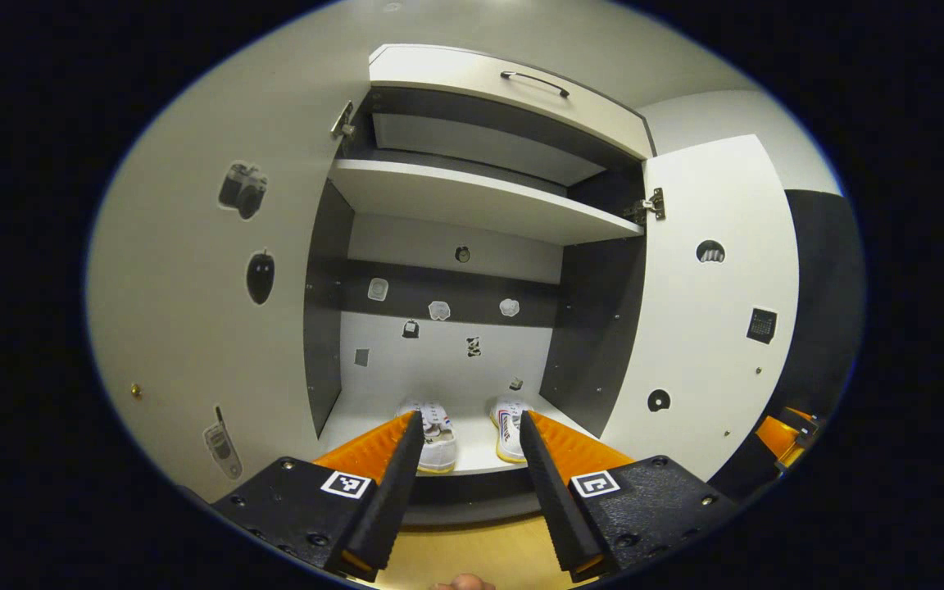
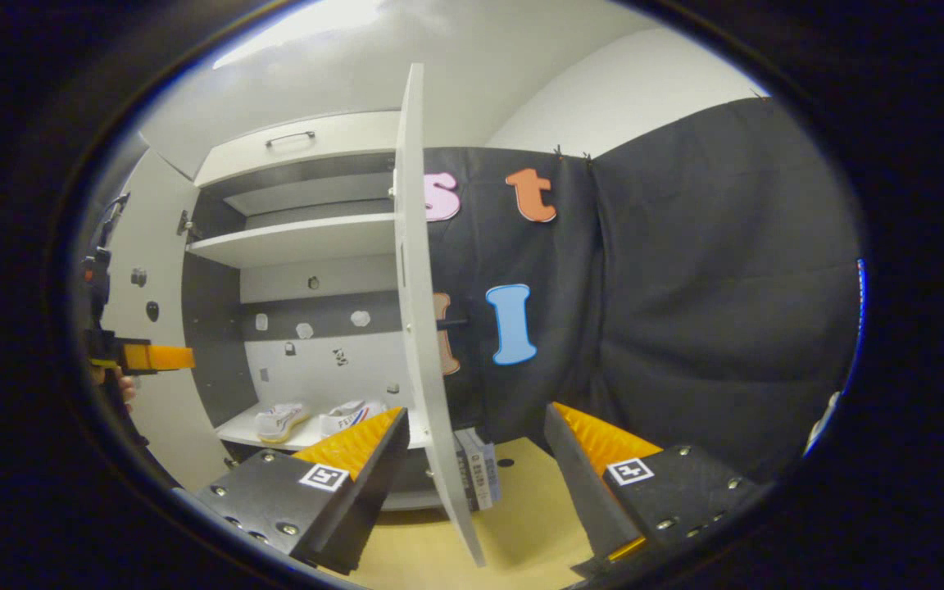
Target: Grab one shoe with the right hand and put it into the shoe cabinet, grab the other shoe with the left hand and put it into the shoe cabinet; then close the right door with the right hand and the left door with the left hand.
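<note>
- Left gripper view: left gripper (image 1: 465,483) faces the open shoe cabinet (image 1: 472,205). Fingers spread wide, holding nothing, touching nothing. Both shoes sit side by side on the bottom shelf: left shoe (image 1: 437,430), right shoe (image 1: 508,426). So the shoe part looks done; doors are what's left.
- Left door (image 1: 193,270) swung open beside the gripper, right door (image 1: 701,311) open on the other side.
- Risk here: left door's face is flat, so fingers could slip off if the push lands near the hinge side.
- Right gripper view: right gripper (image 2: 472,475) straddles the edge of the right door (image 2: 415,311), one finger each side, spread, not pressing as far as I can tell. Shoes (image 2: 316,419) visible on the shelf inside.
- Risk: swing too fast and the door bangs or bounces back; a finger on the inner side could get trapped btw door and cabinet frame. Shoe toes near the shelf front might block closing.
- Left gripper (image 2: 148,357) seen far off by the left door.
</note>
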`<state>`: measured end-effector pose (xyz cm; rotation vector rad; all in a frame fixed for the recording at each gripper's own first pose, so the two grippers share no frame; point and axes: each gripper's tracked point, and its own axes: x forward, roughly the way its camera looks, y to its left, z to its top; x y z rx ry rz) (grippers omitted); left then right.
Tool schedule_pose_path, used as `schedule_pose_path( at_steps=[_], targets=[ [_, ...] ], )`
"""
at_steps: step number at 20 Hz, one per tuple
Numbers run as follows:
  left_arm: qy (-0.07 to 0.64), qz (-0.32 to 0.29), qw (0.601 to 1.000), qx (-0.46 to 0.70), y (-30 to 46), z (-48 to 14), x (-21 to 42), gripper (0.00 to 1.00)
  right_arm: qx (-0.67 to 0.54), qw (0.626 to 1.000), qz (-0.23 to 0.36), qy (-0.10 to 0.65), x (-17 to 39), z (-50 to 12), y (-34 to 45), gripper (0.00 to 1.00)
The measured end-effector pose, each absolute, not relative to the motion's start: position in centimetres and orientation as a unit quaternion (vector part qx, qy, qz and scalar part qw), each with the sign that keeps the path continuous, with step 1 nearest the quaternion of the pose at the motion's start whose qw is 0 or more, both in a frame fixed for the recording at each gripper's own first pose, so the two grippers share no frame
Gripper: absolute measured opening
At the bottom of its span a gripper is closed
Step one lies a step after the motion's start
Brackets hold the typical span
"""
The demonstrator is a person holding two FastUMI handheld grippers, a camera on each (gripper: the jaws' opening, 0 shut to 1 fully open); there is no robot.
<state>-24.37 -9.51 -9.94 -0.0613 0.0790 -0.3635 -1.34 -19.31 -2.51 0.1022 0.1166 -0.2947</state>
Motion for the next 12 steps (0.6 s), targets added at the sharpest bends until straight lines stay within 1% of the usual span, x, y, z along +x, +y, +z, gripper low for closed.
schedule_pose_path(
  at_steps=[5,6,7,8,9,10,11,12],
  targets=[
    [0.025,-0.163,0.986,-0.019,-8.3,-9.9,-26.0,0.74,0.038,0.983,-0.176,0.03,-0.6,-0.4,-23.5,0.98],
    [0.025,-0.161,0.986,-0.017,-8.3,-9.9,-26.1,0.74,0.042,0.983,-0.175,0.033,-0.3,-0.7,-23.8,0.94],
    [0.024,-0.159,0.987,-0.017,-8.2,-10.0,-26.2,0.74,0.048,0.984,-0.166,0.037,0.2,-0.9,-23.8,0.99],
    [0.025,-0.157,0.987,-0.018,-8.1,-10.0,-26.3,0.74,0.052,0.985,-0.159,0.04,0.5,-0.9,-23.8,0.95],
    [0.027,-0.154,0.987,-0.019,-8.1,-10.2,-26.4,0.74,0.054,0.986,-0.153,0.042,0.8,-1.0,-23.8,0.95],
    [0.029,-0.151,0.988,-0.02,-8.0,-10.4,-26.4,0.74,0.054,0.987,-0.145,0.044,1.1,-1.2,-23.7,0.99],
    [0.033,-0.149,0.988,-0.021,-7.9,-10.6,-26.3,0.74,0.052,0.988,-0.137,0.045,1.3,-1.3,-23.4,0.94],
    [0.036,-0.147,0.988,-0.022,-7.9,-10.8,-26.3,0.74,0.05,0.989,-0.129,0.047,1.5,-1.4,-23.1,0.98]
  ],
)
